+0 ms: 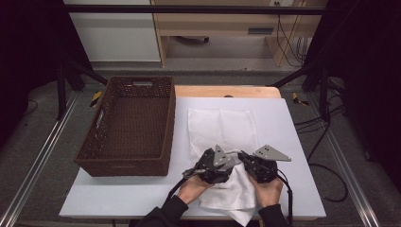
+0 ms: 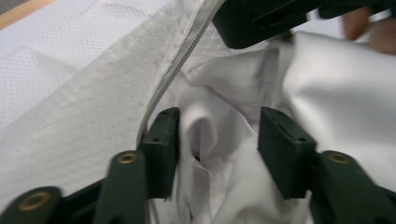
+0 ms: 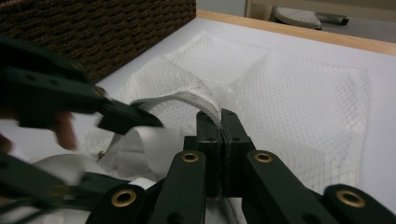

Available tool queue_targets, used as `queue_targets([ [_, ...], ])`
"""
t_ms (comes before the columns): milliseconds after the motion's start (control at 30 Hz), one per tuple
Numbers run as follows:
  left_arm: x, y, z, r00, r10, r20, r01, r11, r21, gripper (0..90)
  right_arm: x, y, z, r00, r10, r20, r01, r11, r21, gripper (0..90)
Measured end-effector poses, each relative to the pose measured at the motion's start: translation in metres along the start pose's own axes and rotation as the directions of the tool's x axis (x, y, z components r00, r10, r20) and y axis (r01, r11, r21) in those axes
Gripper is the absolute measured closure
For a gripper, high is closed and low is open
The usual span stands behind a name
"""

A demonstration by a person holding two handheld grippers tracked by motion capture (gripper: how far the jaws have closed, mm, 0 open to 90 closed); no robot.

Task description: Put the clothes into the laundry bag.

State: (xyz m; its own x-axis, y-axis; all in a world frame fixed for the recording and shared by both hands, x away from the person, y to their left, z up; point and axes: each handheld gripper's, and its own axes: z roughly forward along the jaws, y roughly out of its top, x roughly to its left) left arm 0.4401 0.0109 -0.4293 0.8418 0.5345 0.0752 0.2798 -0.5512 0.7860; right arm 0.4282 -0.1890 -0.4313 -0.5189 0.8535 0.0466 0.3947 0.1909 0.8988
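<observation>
White cloth is going into a mesh laundry bag (image 1: pixel 222 128), by the look of it, and the job seems only partly done. The bag lies flat on the counter (image 1: pixel 293 142) to the right of a brown woven basket (image 1: pixel 127 124), its zippered mouth at the near edge, and the white garment (image 1: pixel 231 191) sits bunched at that mouth, most of it spilling toward the near edge of the counter between the person's two hands. In the left gripper view a fold of the garment (image 2: pixel 219 140) already lies under the lifted zipper edge (image 2: pixel 180 51), so the first part appears to be inside; judging by the large heap outside, the bulk has yet to be pushed in, and the zipper has yet to be drawn. The basket stands empty as far as can be seen. The right gripper (image 3: pixel 220 122) has its fingers pressed together on the zipper edge (image 3: pixel 198 100) of the bag's mouth, lifting that rim off the counter so the opening gapes. The left gripper (image 2: pixel 218 140) sits at the mouth with its fingers (image 2: pixel 161 140) spread apart; rumpled garment cloth lies between them, yet the pads do not press on it, so nothing is gripped there. That gripper would need a fresh pinch on the cloth to feed more of it in.
</observation>
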Motion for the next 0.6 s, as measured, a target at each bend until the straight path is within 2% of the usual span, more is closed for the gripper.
queue_targets([
  [67, -0.002, -0.002, -0.016, 0.9999, 0.017, 0.003, -0.017, 0.9998, -0.007, 36.4, 0.0, 0.0, 0.001, 1.0, -0.003, 0.002, 0.003, 1.0, 0.001, 88.5],
  [200, -0.011, -0.013, -0.035, 0.9988, 0.048, 0.015, -0.048, 0.9988, 0.004, 31.6, 0.0, 0.0, 0.0, 1.0, 0.0, 0.004, 0.0, 1.0, 0.004, 88.5],
  [267, -0.017, -0.021, -0.034, 0.9976, 0.063, 0.029, -0.064, 0.9974, 0.031, 28.6, 0.0, 0.0, 0.001, 1.0, 0.002, 0.003, -0.002, 1.0, 0.006, 88.5],
  [367, -0.024, -0.027, -0.02, 0.9963, 0.083, 0.019, -0.085, 0.9927, 0.086, 26.0, 0.0, 0.0, 0.001, 1.0, 0.004, 0.001, -0.004, 1.0, 0.008, 88.5],
  [467, -0.024, -0.027, -0.004, 0.9985, 0.031, 0.046, -0.035, 0.9943, 0.101, 25.1, 0.001, 0.0, 0.002, 1.0, -0.001, 0.0, 0.001, 1.0, 0.009, 88.5],
  [500, -0.023, -0.027, 0.001, 0.9978, 0.014, 0.064, -0.02, 0.995, 0.098, 27.9, 0.001, -0.001, 0.002, 1.0, -0.001, 0.0, 0.001, 1.0, 0.012, 88.6],
  [533, -0.021, -0.028, 0.006, 0.9956, -0.01, 0.093, 0.001, 0.9946, 0.104, 35.7, 0.001, -0.001, 0.002, 1.0, 0.0, -0.001, 0.0, 1.0, 0.014, 88.5],
  [567, -0.02, -0.027, 0.01, 0.9938, -0.047, 0.101, 0.035, 0.9934, 0.109, 42.0, 0.001, -0.001, 0.003, 1.0, 0.004, -0.002, -0.004, 1.0, 0.013, 88.6],
  [600, -0.018, -0.027, 0.012, 0.9938, -0.057, 0.096, 0.046, 0.9929, 0.11, 46.3, 0.001, -0.002, 0.003, 1.0, -0.001, 0.001, 0.001, 1.0, 0.017, 88.5],
])
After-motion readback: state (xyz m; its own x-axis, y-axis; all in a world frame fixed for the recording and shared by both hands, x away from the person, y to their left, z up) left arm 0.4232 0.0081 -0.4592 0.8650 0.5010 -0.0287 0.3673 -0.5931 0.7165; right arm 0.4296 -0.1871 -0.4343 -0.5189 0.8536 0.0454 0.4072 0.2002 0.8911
